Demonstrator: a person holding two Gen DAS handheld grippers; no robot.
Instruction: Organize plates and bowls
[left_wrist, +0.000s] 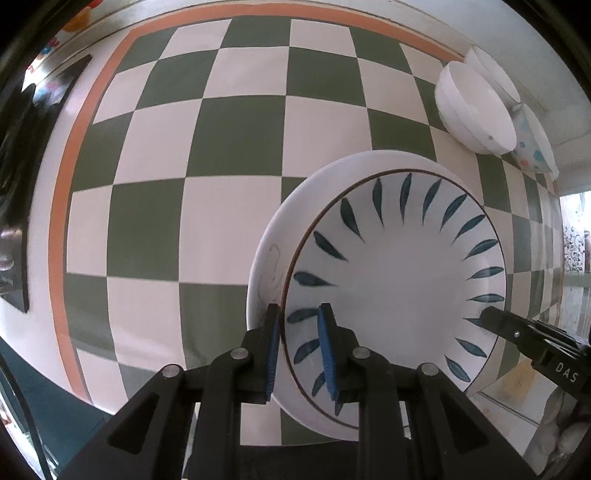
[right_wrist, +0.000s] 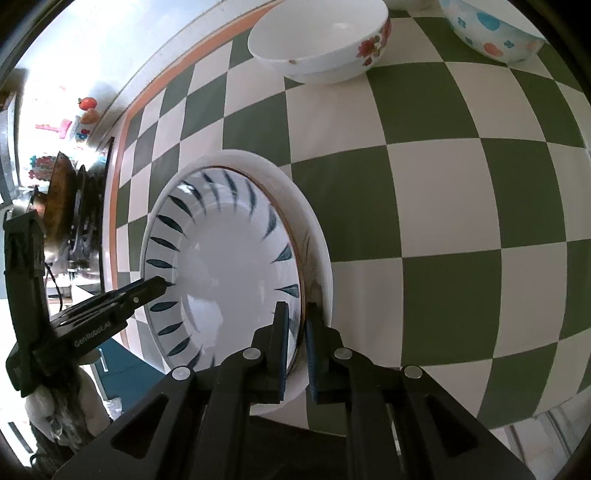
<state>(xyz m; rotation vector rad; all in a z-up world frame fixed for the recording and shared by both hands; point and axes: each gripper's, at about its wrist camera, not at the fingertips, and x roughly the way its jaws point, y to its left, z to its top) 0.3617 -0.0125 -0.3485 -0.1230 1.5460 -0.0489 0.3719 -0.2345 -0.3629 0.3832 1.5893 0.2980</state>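
A white plate with blue leaf marks and a brown rim (left_wrist: 399, 280) lies stacked on a plain white plate (left_wrist: 291, 214). My left gripper (left_wrist: 299, 321) is shut on the near left rim of the stack. My right gripper (right_wrist: 297, 321) is shut on the opposite rim of the same stack; the leaf plate (right_wrist: 229, 266) and the white plate (right_wrist: 317, 236) show in the right wrist view. The right gripper also shows in the left wrist view (left_wrist: 487, 319), and the left gripper in the right wrist view (right_wrist: 162, 284). Whether the stack rests on the table or is lifted, I cannot tell.
A green and white checkered cloth (left_wrist: 236, 147) with an orange border covers the table. A white bowl with red flowers (right_wrist: 321, 40) and a bowl with blue and orange dots (right_wrist: 491, 29) stand at the far side. A dark pan (right_wrist: 59, 199) sits past the table's left edge.
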